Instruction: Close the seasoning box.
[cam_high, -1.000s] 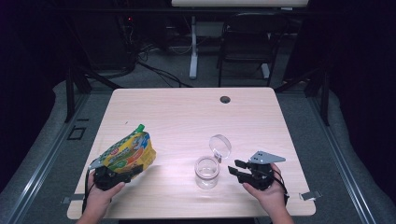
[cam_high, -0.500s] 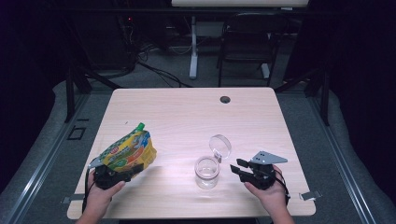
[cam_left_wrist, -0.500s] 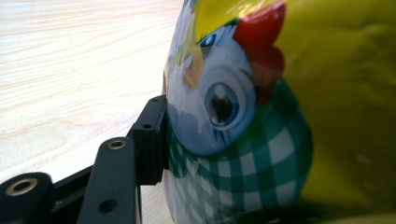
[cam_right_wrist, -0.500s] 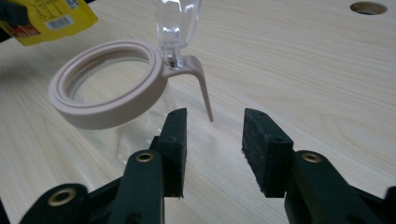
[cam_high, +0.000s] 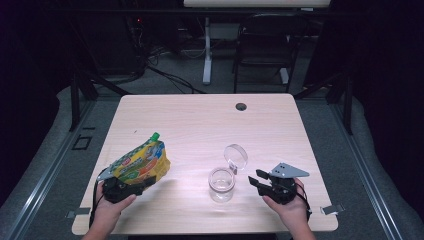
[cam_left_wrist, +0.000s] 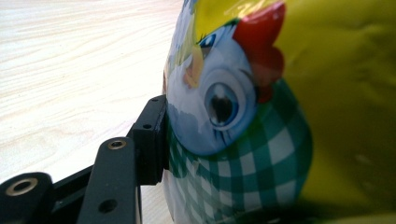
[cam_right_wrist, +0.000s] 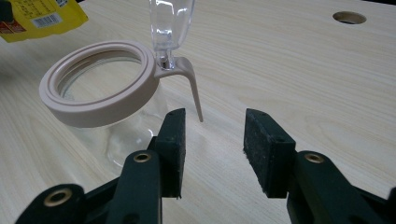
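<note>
A yellow snack pouch (cam_high: 141, 161) with a green cap lies tilted at the table's left front, printed with a cartoon chicken (cam_left_wrist: 233, 116). My left gripper (cam_high: 131, 184) is shut on the pouch's lower end; one black jaw presses against it in the left gripper view. A clear glass jar (cam_high: 221, 184) with a pale pink rim (cam_right_wrist: 100, 88) stands at the front centre, its hinged clear lid (cam_high: 235, 156) flipped open and upright. My right gripper (cam_high: 256, 181) (cam_right_wrist: 212, 140) stands open just right of the jar, nothing between its pads.
The light wooden table (cam_high: 200, 125) has a round cable hole (cam_high: 241, 106) near its far edge. A chair and desk legs stand on the dark floor beyond the table. The table's far half is bare wood.
The right gripper has eased slightly to the right, away from the jar. The left gripper and pouch hold still.
</note>
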